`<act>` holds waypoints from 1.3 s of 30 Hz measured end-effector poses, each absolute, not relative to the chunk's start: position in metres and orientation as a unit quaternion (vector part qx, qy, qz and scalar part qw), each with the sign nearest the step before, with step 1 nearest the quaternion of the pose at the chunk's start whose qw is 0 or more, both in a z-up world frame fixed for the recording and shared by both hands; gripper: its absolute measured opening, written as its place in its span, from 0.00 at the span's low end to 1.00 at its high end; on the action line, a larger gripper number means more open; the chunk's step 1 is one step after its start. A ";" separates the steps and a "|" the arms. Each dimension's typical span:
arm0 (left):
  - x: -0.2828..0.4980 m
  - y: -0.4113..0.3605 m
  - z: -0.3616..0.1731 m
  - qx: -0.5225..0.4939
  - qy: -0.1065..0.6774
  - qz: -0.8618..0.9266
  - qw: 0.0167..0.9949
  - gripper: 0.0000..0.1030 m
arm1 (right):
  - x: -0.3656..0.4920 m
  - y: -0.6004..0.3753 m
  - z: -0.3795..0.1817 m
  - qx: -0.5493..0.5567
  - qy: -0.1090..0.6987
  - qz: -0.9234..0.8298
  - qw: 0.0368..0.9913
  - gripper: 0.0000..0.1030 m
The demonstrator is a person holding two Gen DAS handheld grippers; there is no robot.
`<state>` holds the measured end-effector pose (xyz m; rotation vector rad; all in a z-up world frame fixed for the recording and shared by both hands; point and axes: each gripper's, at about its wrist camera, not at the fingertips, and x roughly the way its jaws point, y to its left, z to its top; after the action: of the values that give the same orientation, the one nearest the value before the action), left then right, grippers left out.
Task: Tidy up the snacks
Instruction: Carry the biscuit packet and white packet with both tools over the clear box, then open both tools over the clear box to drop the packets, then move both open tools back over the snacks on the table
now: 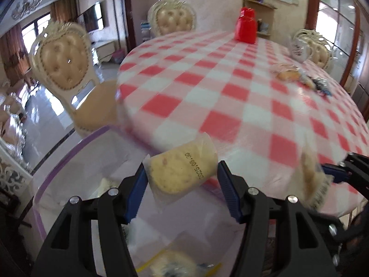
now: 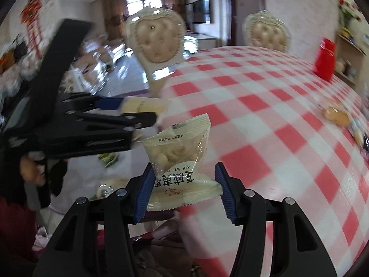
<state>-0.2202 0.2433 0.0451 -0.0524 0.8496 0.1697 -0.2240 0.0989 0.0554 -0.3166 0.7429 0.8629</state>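
dining room, round table point(image 1: 230, 97) w/ red-white check cloth. my left gripper point(image 1: 182, 184) is about half open and pinches a cake pack point(image 1: 182, 173); its wrap reads "2025.08.30". my right gripper point(image 2: 184, 184) is also about half open and clamps a nut pack point(image 2: 180, 159), which reads "xia wei y...", the rest is hidden. both hang over a clear bin point(image 1: 60, 161) at table edge, some snacks already inside. i judge task is mid-way: a few snacks point(image 1: 302, 78) remain near far edge.
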 end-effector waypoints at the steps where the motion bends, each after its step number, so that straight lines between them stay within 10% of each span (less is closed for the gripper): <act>1: -0.221 0.249 0.042 -0.023 0.417 0.090 0.904 0.59 | -0.230 0.107 0.056 -0.161 0.346 0.412 0.827 0.51; 11: -0.233 0.299 0.036 -0.001 0.444 0.136 0.885 0.63 | -0.266 0.146 0.055 -0.193 0.322 0.497 0.782 0.47; 15: -0.239 0.324 0.043 -0.021 0.434 0.190 0.880 0.82 | -0.266 0.140 0.065 -0.170 0.308 0.511 0.784 0.73; 21: -0.246 0.335 0.061 -0.053 0.399 0.212 0.891 0.92 | -0.223 0.084 0.091 -0.094 0.301 0.455 0.833 0.77; 39: -0.132 0.110 0.082 -0.077 0.360 -0.017 0.930 0.98 | -0.068 -0.200 0.042 0.074 0.375 0.087 0.920 0.85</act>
<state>-0.1316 0.1096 0.0819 -0.1587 0.7370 -0.0348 -0.0676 -0.2001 0.0424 0.1525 0.7711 0.1783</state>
